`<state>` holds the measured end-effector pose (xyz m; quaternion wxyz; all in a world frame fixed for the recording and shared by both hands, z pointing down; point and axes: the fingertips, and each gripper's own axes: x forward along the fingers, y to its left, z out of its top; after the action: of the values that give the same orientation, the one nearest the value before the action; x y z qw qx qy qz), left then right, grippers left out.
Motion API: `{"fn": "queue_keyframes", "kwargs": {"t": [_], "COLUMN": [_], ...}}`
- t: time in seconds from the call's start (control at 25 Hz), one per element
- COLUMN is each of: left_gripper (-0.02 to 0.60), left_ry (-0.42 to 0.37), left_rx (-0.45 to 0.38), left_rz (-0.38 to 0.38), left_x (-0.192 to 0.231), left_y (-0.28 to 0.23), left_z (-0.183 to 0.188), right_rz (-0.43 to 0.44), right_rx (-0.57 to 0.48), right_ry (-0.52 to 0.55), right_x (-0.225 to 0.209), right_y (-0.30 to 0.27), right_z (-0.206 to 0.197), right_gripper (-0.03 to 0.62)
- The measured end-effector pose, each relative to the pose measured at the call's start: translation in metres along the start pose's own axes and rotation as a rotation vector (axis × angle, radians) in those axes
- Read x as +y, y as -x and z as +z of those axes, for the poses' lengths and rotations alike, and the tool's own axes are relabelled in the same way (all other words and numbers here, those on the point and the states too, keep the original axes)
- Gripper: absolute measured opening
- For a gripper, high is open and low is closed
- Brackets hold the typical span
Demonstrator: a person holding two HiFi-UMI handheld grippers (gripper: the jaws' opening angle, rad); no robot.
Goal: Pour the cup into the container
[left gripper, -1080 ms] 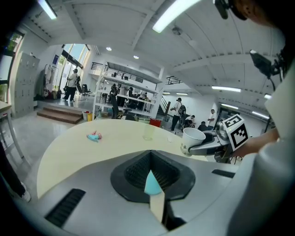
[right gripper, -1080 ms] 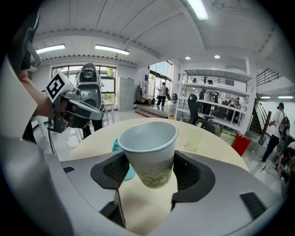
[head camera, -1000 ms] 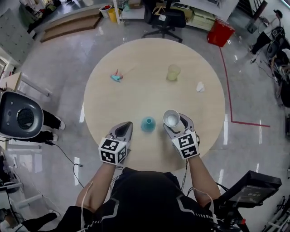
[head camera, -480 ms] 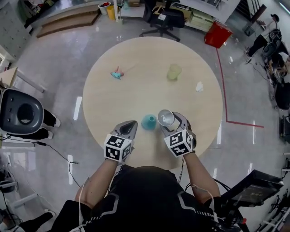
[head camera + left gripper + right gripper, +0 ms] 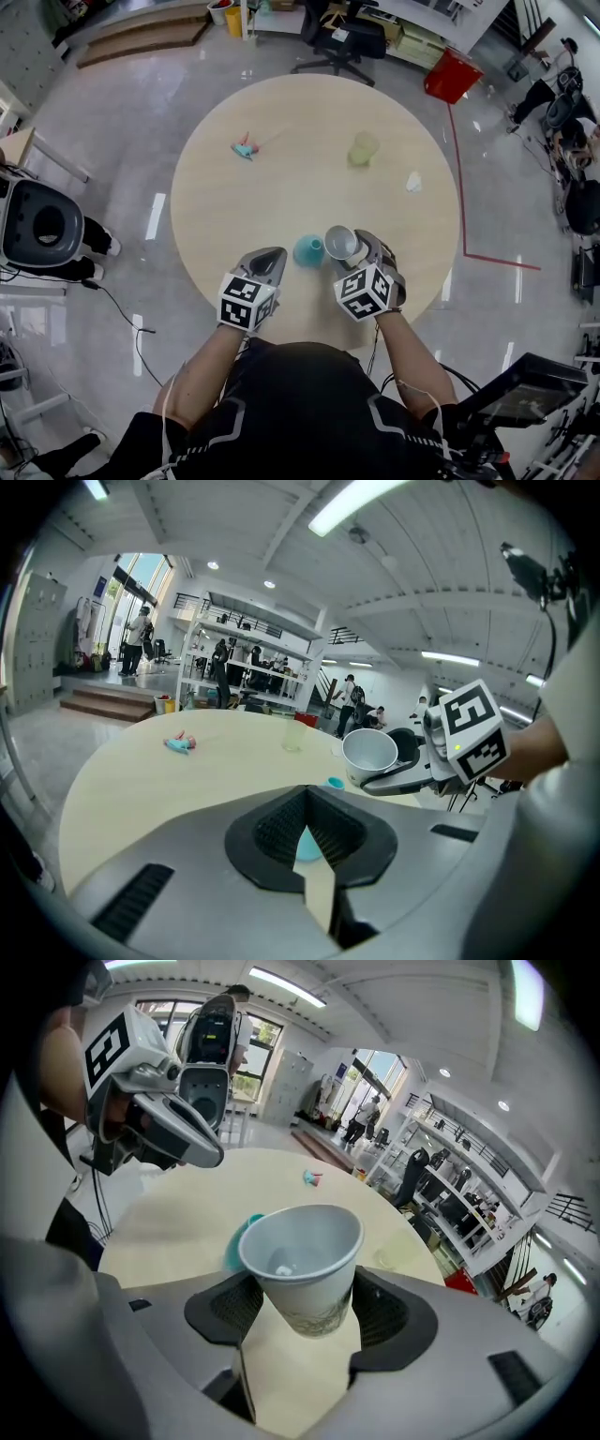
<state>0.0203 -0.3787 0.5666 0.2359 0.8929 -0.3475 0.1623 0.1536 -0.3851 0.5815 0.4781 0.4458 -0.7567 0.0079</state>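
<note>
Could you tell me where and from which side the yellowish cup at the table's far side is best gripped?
Grip the yellowish cup around its side wall, about mid-height, coming in level from the near side. It stands upright with bare table all round, so jaws can probably straddle its round wall freely.

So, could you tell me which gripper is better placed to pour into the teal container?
Right. The right gripper holds the white cup, tilted beside the teal container; the left gripper is empty, its jaws together.
</note>
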Motion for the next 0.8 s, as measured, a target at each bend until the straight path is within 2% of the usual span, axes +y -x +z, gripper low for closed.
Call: {"fn": "queue_keyframes", "kwargs": {"t": [0.8], "left_gripper": [0.002], "left_ry": [0.023], "left_rx": [-0.009], "left_rz": [0.001], "left_x": [0.0047], "left_y": [0.0054], "left_z": [-0.0070], "right_rz": [-0.057], "right_rx": [0.122], "right_ry": [0.208], "right_x": [0.0020], "right_y": [-0.0099], "right_z": [0.0074], "right_gripper": [0.302]}}
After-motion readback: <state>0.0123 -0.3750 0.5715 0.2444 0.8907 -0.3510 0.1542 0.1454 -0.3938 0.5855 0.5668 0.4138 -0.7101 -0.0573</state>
